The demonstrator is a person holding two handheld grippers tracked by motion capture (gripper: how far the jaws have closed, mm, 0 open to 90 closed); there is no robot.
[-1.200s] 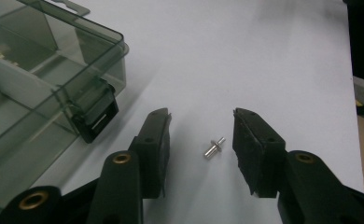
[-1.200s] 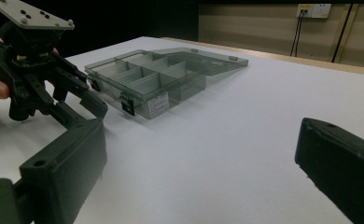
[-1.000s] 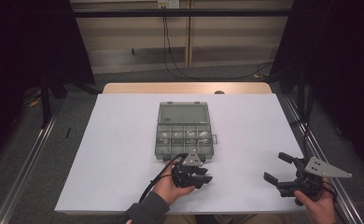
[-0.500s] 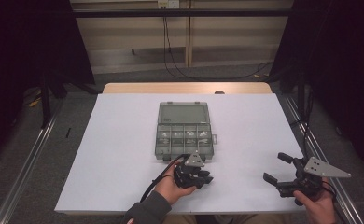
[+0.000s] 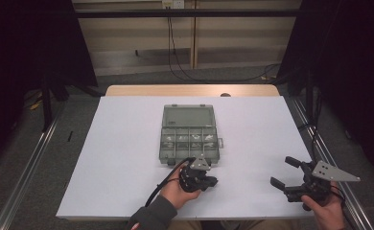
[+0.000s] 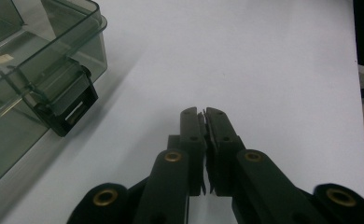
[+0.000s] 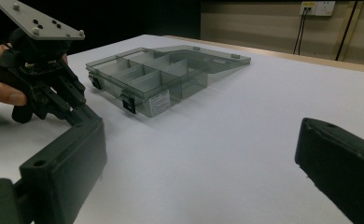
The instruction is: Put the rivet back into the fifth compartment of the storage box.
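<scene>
A compartment box [image 5: 190,135] of smoke-grey translucent plastic is seen near the middle of the desk [image 5: 118,143], which is covered by a smooth, matte white sheet; a strip of pale wood is left bare along the far edge. The box is rectangular with rounded corners, and its lid [image 5: 189,116] is laid open flat toward the far edge. The tray part is split by thin walls into a row of small cells and longer cells nearer the front edge. Small pale items are lying in the row of small cells, too small to be identified. Two black clasps [image 7: 129,102] are fitted on the box's front wall, and a white label [image 7: 160,101] is stuck beside one of them.

The left gripper [image 5: 209,182] is held in a hand [image 5: 175,192] just in front of the box's front wall, close to the desk's front edge. Its black, hard-plastic jaws, pinned with brass-coloured rivets, are pressed together with nothing between them. A grey triangular plate [image 5: 200,163] is carried on top.

The right gripper [image 5: 282,173] is held near the front right corner of the desk, well apart from the box. Its blocky matte black jaws are spread wide, and nothing is held in them.
</scene>
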